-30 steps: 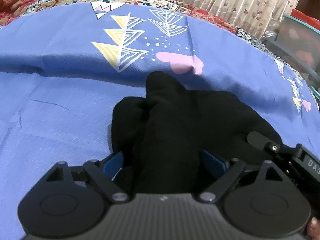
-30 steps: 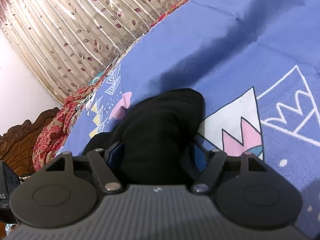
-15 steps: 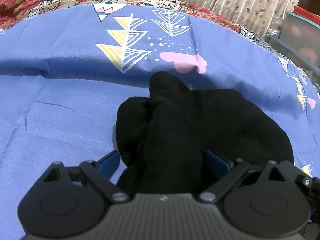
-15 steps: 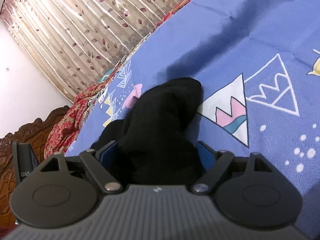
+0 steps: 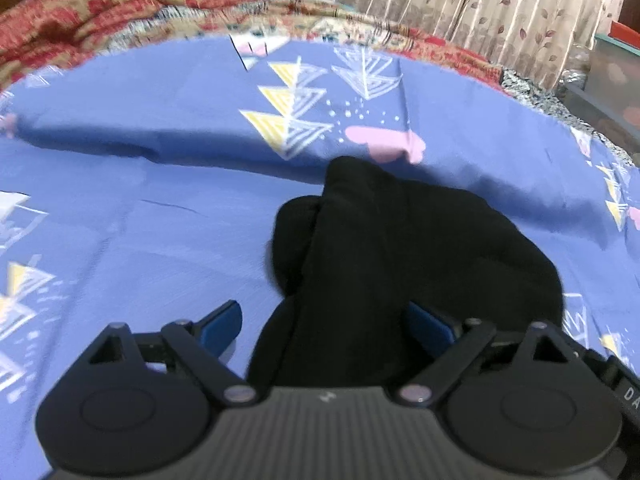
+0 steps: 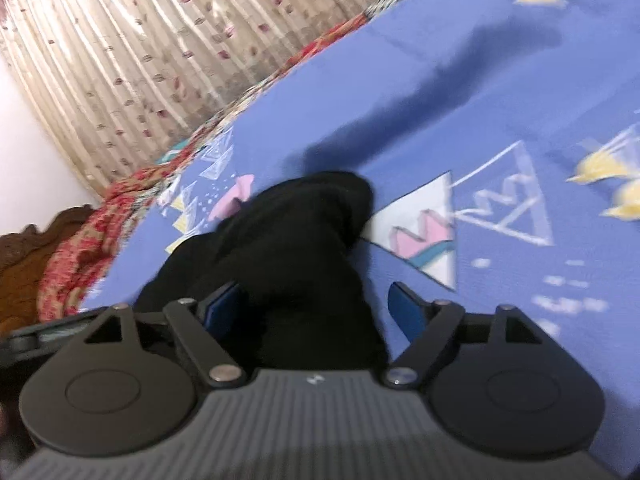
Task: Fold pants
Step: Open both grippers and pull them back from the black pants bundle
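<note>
The black pants (image 5: pixel 400 248) lie bunched in a folded heap on the blue patterned bedsheet (image 5: pixel 160 240). My left gripper (image 5: pixel 324 320) straddles the near end of the heap. Its left pad stands clear of the cloth with sheet showing between, its right pad lies against the fabric, and the jaws are closing a little. In the right wrist view the same pants (image 6: pixel 296 240) run up between the jaws of my right gripper (image 6: pixel 312 304), which are opening. Its right pad is off the cloth over the bedsheet (image 6: pixel 480 120). Its left pad sits beside the fabric.
A red patterned blanket (image 5: pixel 100 12) lies along the far edge of the bed, with leaf-print curtains (image 6: pixel 140 60) behind it. A carved wooden headboard (image 6: pixel 24 256) stands at the left. A clear storage box (image 5: pixel 612 76) sits beside the bed at the right.
Both grippers have drawn back and risen slightly from the heap. The right jaws have spread and its right pad has come off the cloth. A gap has opened at the left gripper's left pad.
</note>
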The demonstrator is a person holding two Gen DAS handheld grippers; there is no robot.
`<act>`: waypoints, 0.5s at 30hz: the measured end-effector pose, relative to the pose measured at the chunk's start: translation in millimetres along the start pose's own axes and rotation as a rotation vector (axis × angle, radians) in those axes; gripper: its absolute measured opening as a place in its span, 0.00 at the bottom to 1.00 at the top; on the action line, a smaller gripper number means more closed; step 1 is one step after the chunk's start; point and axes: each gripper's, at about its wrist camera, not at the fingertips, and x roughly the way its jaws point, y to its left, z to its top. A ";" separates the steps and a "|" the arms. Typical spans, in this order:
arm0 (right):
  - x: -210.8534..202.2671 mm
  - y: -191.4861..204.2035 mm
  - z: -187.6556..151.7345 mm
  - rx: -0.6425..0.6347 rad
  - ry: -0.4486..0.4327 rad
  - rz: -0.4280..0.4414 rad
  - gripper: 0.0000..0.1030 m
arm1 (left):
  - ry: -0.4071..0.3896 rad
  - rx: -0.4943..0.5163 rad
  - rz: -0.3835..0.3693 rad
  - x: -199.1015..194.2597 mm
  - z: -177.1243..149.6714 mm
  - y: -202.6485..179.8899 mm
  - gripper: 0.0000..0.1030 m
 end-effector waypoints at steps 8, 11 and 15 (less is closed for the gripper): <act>-78.3 31.1 -26.8 -0.090 -0.018 -0.056 0.80 | 0.011 0.072 0.058 -69.5 -40.8 -13.8 0.89; -102.1 44.0 -32.1 -0.107 -0.020 -0.051 0.80 | 0.020 0.087 0.065 -93.3 -55.3 -16.1 0.89; -129.0 63.3 -38.2 -0.135 -0.016 -0.045 0.80 | 0.020 0.089 0.076 -124.8 -70.7 -16.2 0.90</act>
